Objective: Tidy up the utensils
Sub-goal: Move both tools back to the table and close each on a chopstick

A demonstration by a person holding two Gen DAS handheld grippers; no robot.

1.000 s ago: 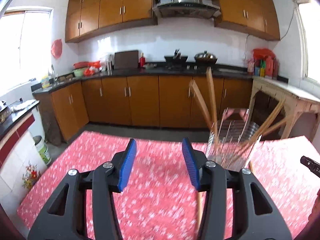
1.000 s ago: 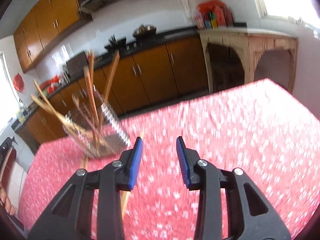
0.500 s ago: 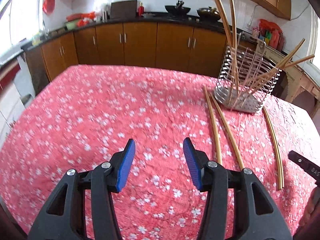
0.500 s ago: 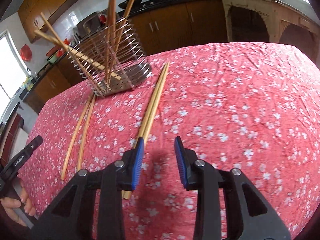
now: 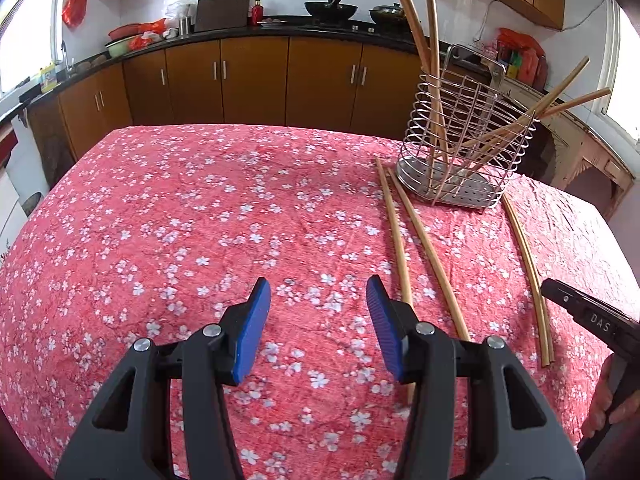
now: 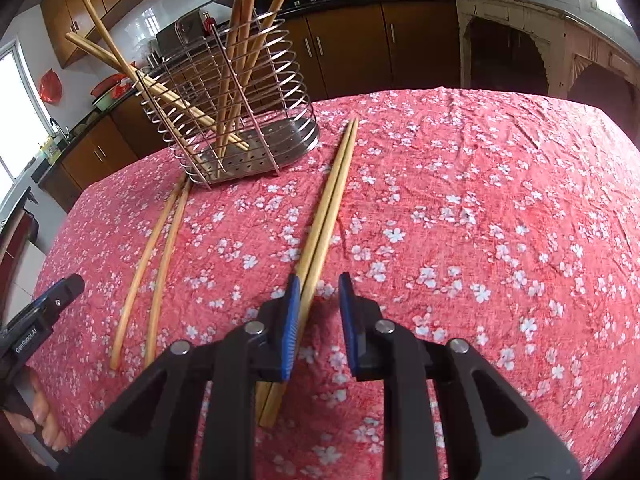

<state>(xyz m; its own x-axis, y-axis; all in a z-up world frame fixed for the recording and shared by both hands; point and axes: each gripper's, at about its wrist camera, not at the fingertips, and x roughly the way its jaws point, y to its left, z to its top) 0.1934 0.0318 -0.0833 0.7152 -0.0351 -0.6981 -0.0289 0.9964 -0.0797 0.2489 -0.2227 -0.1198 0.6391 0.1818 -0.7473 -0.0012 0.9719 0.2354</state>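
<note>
Bamboo, by the look of it: the pair of chopsticks [image 6: 326, 216] under the right claw [image 6: 319, 286] is thin, stiff and probably very light, with a smooth round surface that could roll or slip out of a loose pinch. They lie side by side, touching, on the red flowered worktop [image 6: 480, 220], their far tips just beside the wire holder [image 6: 236, 120], which already carries several sticks. The right claw stands apart, one blue pad on each side of the pair near its thick end, not yet clamped. Taking hold there, square across both sticks, should keep them from scissoring. A second, splayed pair [image 5: 416, 240] lies ahead of the left claw [image 5: 318, 294], which is wide apart over bare cloth and holds nothing.
</note>
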